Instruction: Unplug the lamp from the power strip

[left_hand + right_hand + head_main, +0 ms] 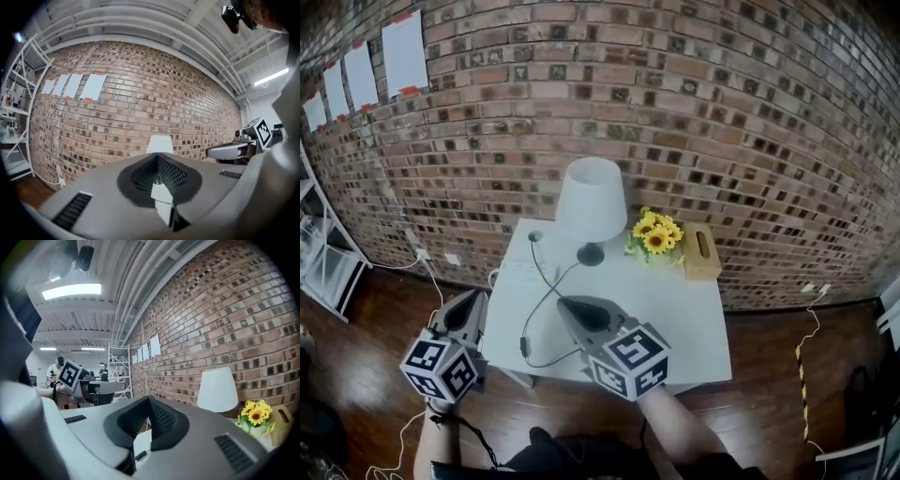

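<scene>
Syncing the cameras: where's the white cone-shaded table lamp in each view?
Head view: white cone-shaded table lamp upper centre, at the white table's back edge.
Left gripper view: lamp dead centre, only the shade's top showing.
Right gripper view: lamp right of centre, left of the yellow sunflowers.
Shared landmark: the red brick wall behind it.

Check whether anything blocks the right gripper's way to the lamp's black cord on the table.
Nothing visible does. The black cord lies on bare white table just left of the shut, empty right gripper; the lamp and sunflowers stand farther back.
</scene>
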Tool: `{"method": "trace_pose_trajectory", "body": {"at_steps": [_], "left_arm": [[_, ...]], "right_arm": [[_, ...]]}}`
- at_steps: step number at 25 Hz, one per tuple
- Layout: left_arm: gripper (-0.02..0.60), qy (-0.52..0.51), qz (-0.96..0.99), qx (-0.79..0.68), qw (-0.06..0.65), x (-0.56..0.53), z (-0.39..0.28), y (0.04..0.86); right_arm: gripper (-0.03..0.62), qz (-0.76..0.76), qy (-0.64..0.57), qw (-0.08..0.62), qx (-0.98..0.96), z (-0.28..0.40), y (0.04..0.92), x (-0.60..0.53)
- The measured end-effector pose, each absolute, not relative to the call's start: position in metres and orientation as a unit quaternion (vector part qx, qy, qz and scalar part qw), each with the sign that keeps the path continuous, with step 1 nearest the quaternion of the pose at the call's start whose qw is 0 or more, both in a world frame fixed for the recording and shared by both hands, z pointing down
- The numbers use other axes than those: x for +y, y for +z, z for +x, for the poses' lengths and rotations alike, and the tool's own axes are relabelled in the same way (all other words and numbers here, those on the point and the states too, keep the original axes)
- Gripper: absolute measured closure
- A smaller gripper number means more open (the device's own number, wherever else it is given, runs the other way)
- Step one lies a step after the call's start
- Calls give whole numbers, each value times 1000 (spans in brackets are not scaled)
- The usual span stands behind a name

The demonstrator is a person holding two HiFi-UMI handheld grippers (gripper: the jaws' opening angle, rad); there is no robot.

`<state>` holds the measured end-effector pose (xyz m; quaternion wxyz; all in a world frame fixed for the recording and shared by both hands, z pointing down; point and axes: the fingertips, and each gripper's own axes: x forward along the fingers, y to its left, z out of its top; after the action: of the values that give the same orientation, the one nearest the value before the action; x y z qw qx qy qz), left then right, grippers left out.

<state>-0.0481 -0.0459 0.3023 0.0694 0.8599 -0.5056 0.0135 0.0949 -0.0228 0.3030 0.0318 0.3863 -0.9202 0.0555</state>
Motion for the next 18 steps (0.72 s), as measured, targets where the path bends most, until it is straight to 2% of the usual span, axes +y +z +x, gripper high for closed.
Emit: {"method": "trace_pose_trajectory", "body": {"at_steps": [8,18], "left_arm": [[566,48,881,-469,35,-34,42,297],[566,87,904,-418,29,-20,143,316]], "right_arm": [[597,388,69,28,-918,164,306,0],[597,406,102,27,-908,247,328,28]]}}
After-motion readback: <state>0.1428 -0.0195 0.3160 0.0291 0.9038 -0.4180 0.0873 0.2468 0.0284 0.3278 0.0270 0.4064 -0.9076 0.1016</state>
